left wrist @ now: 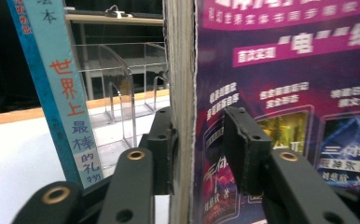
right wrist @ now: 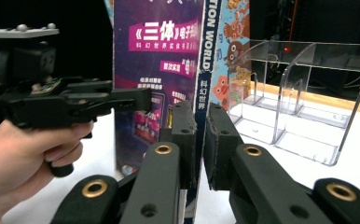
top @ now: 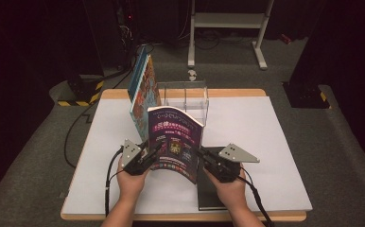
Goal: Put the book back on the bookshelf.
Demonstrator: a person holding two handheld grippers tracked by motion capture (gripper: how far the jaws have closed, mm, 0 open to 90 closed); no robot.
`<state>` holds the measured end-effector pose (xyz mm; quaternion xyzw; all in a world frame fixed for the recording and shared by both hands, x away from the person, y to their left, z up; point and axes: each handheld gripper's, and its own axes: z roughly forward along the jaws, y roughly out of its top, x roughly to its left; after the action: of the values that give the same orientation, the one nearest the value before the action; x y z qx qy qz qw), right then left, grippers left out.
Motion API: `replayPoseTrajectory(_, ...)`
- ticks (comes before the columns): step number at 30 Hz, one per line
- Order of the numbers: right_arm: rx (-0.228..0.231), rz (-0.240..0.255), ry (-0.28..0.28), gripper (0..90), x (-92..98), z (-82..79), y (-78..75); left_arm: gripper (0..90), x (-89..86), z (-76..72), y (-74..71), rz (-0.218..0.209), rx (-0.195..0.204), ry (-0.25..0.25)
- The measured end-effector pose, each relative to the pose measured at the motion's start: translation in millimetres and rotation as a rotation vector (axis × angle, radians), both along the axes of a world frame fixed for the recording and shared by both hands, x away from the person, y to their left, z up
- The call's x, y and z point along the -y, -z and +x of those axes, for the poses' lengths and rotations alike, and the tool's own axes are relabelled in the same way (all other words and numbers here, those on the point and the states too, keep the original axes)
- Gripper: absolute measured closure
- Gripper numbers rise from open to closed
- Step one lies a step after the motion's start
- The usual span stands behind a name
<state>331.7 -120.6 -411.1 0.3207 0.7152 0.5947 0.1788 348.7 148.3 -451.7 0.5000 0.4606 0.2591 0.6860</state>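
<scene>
A purple magazine (top: 173, 137) is held upright above the white table, its lower part curving toward me. My left gripper (top: 153, 150) is shut on its left page edge; in the left gripper view the two jaws of that gripper (left wrist: 199, 149) pinch the page block and cover of the magazine (left wrist: 285, 70). On the other side, my right gripper (top: 200, 153) is shut on the spine side. The right gripper view shows that gripper (right wrist: 200, 140) clamped on the magazine's (right wrist: 159, 56) spine, with the left gripper (right wrist: 136, 100) and its hand beyond.
A blue book (top: 140, 90) stands tilted against a clear acrylic organizer (top: 183, 97) behind the magazine; both are seen close by, the book (left wrist: 66, 93) and the organizer (right wrist: 304, 93). A dark flat book (top: 209, 189) lies under my right hand. The white table top (top: 265, 142) stretches right.
</scene>
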Motion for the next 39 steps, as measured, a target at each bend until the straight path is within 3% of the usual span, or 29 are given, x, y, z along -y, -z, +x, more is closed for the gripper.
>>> replayPoseTrajectory(5, 0.006, 0.006, -0.017, 83.7, 4.7, -8.5, 2.7, 54.6, -5.1, -4.2, 0.8, 0.003, 0.000, 0.003)
replayPoseTrajectory(10, 0.017, 0.007, -0.028, 83.6, 5.6, -11.9, 4.1, 53.1, -9.0, -11.1, 3.6, 0.021, -0.012, -0.020)
replayPoseTrajectory(18, 0.044, 0.003, -0.050, 83.7, 6.4, -17.2, 6.5, 54.6, -12.9, -22.4, 15.4, 0.054, -0.055, -0.071)
replayPoseTrajectory(22, 0.049, 0.005, -0.055, 83.7, 7.7, -18.1, 7.7, 60.2, -6.8, -29.6, 19.7, 0.087, -0.067, -0.044)
replayPoseTrajectory(31, 0.075, -0.002, -0.076, 83.7, 5.8, -22.0, 8.6, 62.2, 22.9, -12.4, 33.5, 0.120, -0.110, -0.014)
replayPoseTrajectory(39, 0.108, -0.030, -0.063, 83.9, -0.8, -22.7, 7.8, 63.7, 34.1, 4.2, 38.3, 0.091, -0.117, -0.009)
